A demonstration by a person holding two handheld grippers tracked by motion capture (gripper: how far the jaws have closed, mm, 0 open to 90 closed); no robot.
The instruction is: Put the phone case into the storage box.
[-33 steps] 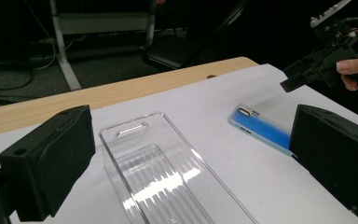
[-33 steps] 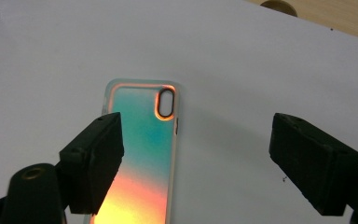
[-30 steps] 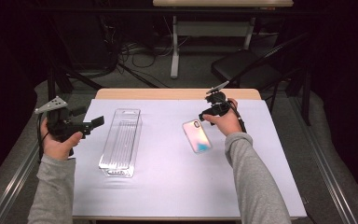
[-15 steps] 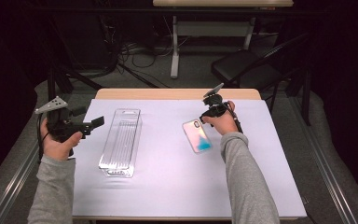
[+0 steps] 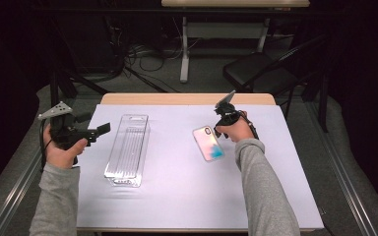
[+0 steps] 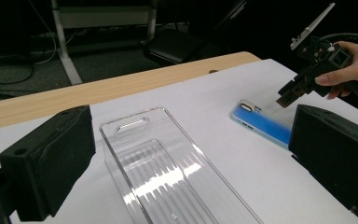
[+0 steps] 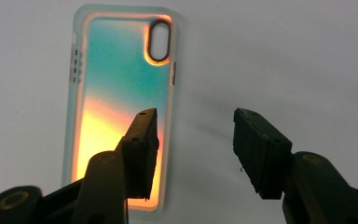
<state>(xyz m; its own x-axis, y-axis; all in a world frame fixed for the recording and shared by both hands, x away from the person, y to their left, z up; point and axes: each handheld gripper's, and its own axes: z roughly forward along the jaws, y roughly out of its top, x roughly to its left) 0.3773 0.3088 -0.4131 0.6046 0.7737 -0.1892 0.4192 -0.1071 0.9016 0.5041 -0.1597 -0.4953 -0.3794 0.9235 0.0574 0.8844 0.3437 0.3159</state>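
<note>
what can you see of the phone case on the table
The phone case lies flat, back up, on the white table cover, right of the clear plastic tray and apart from it. It looks like soft translucent plastic with an iridescent back, teal to orange in the right gripper view, plus an oval camera cutout and side button slots. The right gripper hangs over it, its jaws just closing; one finger is above the case's edge, and no grip is visible.

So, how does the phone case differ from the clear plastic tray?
The phone case is coloured, shifting between blue, teal and orange; the clear plastic tray is transparent. The case is flat and smaller; the tray is longer, with raised walls and a ribbed floor. Both lie flat on the white table.
</note>
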